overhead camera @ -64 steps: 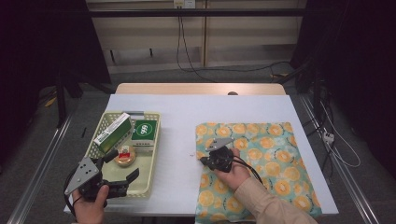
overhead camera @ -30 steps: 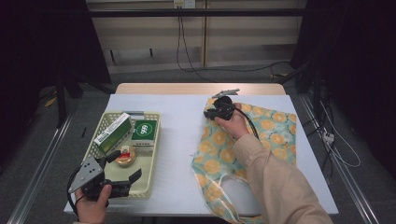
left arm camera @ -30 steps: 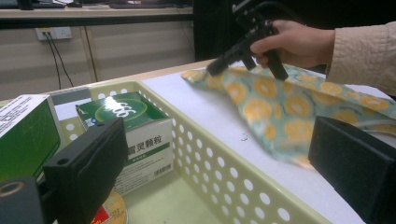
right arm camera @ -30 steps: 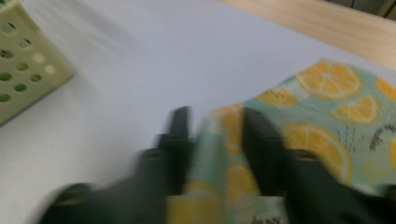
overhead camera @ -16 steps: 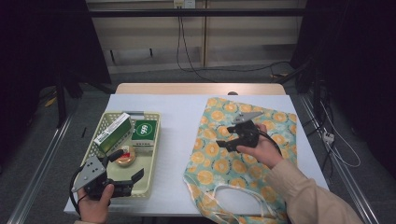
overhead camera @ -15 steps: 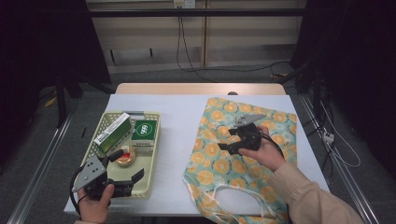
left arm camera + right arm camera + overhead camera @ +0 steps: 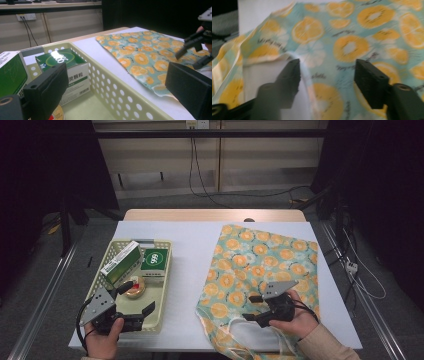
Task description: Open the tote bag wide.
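The orange-print bag lay flat on the desk, to the right of the basket. The right gripper hovered over the bag's near end by its white handle, fingers spread, holding nothing. The left gripper sat at the basket's near end, fingers spread

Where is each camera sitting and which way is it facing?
High view: fixed above the person's side, looking forward and down on the table; both hands, left gripper and right gripper show.
Left gripper view: rides the left gripper, looking across the basket toward the cloth bag; its own fingers show.
Right gripper view: close over the cloth bag; its fingers show.
Shared: all three see the bag.
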A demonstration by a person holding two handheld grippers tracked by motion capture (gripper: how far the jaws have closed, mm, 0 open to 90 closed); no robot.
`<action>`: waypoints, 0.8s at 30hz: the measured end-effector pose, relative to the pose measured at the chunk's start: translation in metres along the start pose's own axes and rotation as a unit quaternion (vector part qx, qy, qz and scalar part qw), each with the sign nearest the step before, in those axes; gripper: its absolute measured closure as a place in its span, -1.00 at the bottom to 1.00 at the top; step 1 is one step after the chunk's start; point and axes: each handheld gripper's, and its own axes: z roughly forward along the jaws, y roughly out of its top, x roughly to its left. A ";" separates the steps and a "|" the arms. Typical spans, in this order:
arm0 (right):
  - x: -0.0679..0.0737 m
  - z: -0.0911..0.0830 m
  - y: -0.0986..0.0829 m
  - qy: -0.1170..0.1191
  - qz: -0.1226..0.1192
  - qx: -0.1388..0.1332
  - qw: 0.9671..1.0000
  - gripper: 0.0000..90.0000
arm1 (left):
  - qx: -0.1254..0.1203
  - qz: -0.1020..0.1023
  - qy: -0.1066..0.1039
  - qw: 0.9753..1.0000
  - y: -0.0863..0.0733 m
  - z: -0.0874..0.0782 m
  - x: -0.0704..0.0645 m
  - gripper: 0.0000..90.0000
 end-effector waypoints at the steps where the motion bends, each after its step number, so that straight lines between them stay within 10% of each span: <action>1: 0.000 0.000 0.000 0.000 0.000 0.000 1.000 -0.03 | 0.000 -0.001 0.001 1.000 -0.001 0.000 0.000 -0.90; 11: 0.004 0.010 -0.012 -0.001 -0.016 0.020 1.000 1.00 | 0.001 0.001 0.002 1.000 0.000 -0.001 0.000 -0.89; 24: -0.022 0.039 0.029 -0.012 0.047 -0.003 0.999 1.00 | -0.001 0.006 -0.001 1.000 0.002 -0.002 -0.001 -0.89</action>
